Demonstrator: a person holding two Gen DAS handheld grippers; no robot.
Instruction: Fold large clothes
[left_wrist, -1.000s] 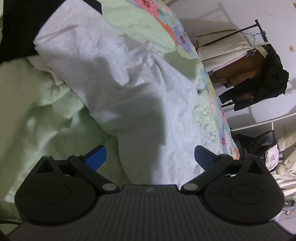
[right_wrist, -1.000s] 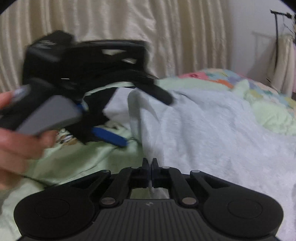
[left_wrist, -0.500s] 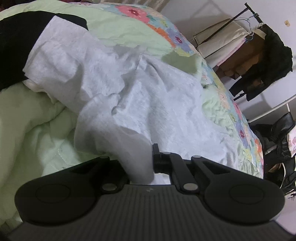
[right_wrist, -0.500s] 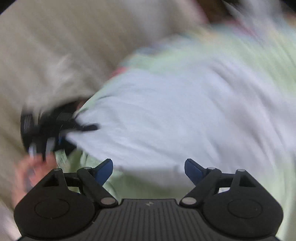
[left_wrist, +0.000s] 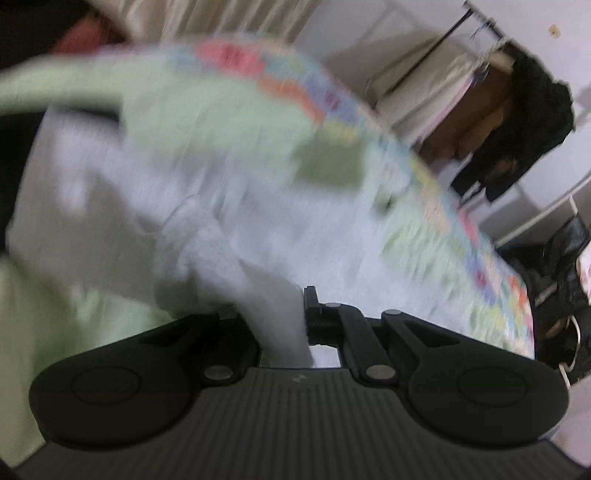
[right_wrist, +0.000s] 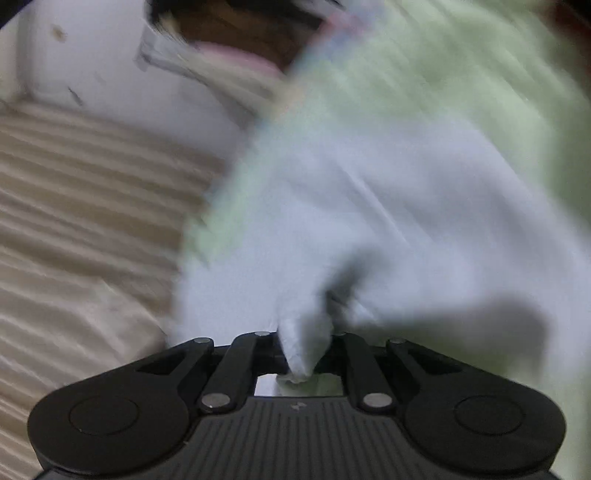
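A large pale grey garment (left_wrist: 207, 206) lies spread over a light green quilt (left_wrist: 207, 110) on a bed; both views are blurred by motion. My left gripper (left_wrist: 284, 317) is shut on a bunched edge of the garment, which rises in a fold from the jaws. In the right wrist view the same grey garment (right_wrist: 388, 206) fills the middle. My right gripper (right_wrist: 304, 350) is closing, its jaws pinching a wad of the grey cloth that pokes out below them.
A clothes rack with a black coat (left_wrist: 524, 122) and pale garments (left_wrist: 424, 85) stands beyond the bed's floral border (left_wrist: 491, 258). A cream pleated curtain (right_wrist: 81, 206) hangs to the left in the right wrist view. Dark bags (left_wrist: 565, 273) sit by the bed.
The left gripper closed on the garment's edge and lifted it. The right gripper let go of the cloth, swung across the bed while rolling, opened, then closed on another part of the garment.
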